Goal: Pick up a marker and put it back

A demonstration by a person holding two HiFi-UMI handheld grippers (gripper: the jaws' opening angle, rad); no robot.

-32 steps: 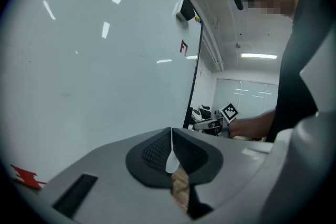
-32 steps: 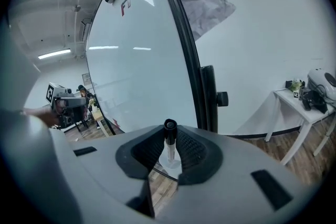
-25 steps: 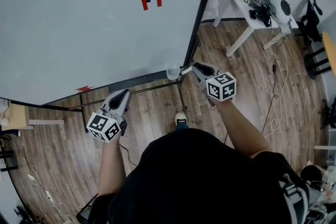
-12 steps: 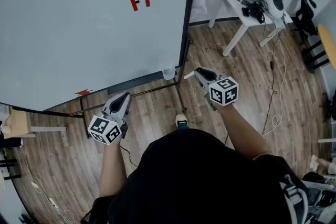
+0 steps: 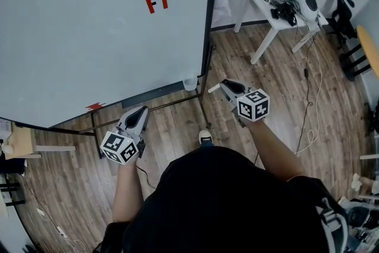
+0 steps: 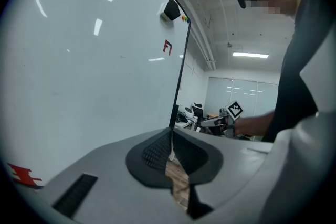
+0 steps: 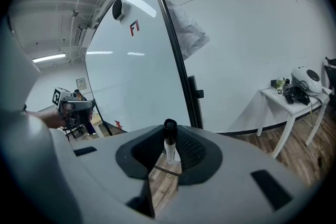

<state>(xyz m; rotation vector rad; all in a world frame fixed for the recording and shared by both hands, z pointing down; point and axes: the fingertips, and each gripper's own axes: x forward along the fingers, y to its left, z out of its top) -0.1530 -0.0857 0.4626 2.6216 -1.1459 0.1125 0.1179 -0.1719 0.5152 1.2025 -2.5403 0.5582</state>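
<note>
Gripping the marker (image 7: 169,140), black cap and white barrel, between the clamped jaws of the right gripper (image 5: 224,86), near the lower right corner of the whiteboard (image 5: 89,50). Likely mid-carry; next, lowering onto the ledge (image 5: 155,92) and releasing. Left gripper (image 5: 138,116) pressed together on nothing. No print legible on the marker; just a red-and-black "F"-like mark (image 5: 156,2) on the board.

Over the last second the right tongs (image 5: 224,86) and the marker (image 5: 214,89) they carry have drawn back a little from the whiteboard (image 5: 89,44). The marker's white end now sits farther from the small cup (image 5: 189,83) at the board's lower corner. The left tongs (image 5: 140,111) have sunk slightly in the head view. The head camera has swung too, so the board's dark edge and red mark (image 5: 156,2) lie further left
</note>
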